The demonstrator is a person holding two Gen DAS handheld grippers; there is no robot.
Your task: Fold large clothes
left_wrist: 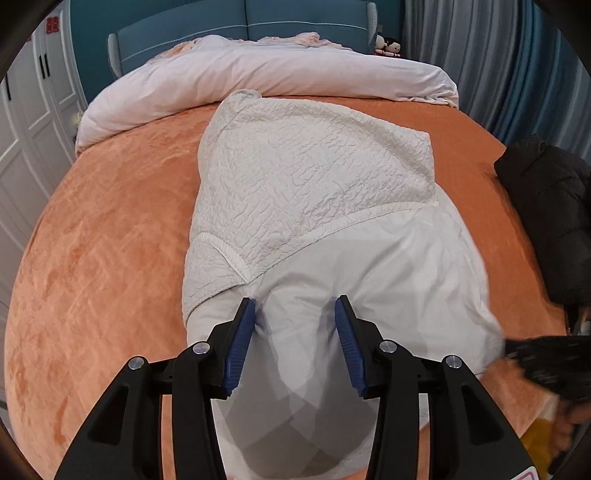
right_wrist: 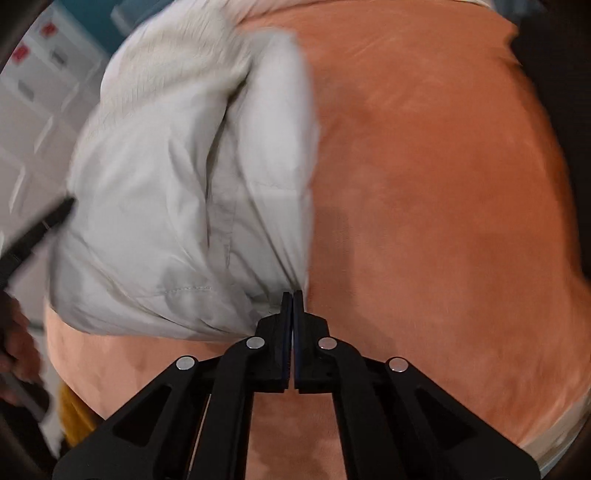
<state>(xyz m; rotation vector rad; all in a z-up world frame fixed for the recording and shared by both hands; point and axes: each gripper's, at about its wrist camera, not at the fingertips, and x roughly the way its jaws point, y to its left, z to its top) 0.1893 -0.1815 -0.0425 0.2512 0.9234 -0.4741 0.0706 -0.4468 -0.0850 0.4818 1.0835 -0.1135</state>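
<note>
A large white garment [left_wrist: 314, 177] lies lengthwise on the orange bed [left_wrist: 92, 258], crinkled outer fabric at the far end and smooth lining folded over it nearer me. My left gripper [left_wrist: 295, 306] stands over the near end; a thick bulge of the lining sits between its blue pads [left_wrist: 240, 350], which press into it. In the right wrist view the same garment [right_wrist: 166, 177] is bunched at the left, blurred. Its near right corner runs in creases into my right gripper [right_wrist: 293, 295], whose jaws are shut on that corner. A black blurred shape, probably the right gripper [left_wrist: 546, 362], shows at the left view's right edge.
A rolled white duvet [left_wrist: 258, 74] lies across the head of the bed before a teal headboard [left_wrist: 240, 26]. A black jacket [left_wrist: 554, 214] sits on the bed's right edge. White wardrobe doors [left_wrist: 22, 147] stand left, curtains [left_wrist: 498, 55] right. Bare orange sheet [right_wrist: 443, 184] spreads right of the garment.
</note>
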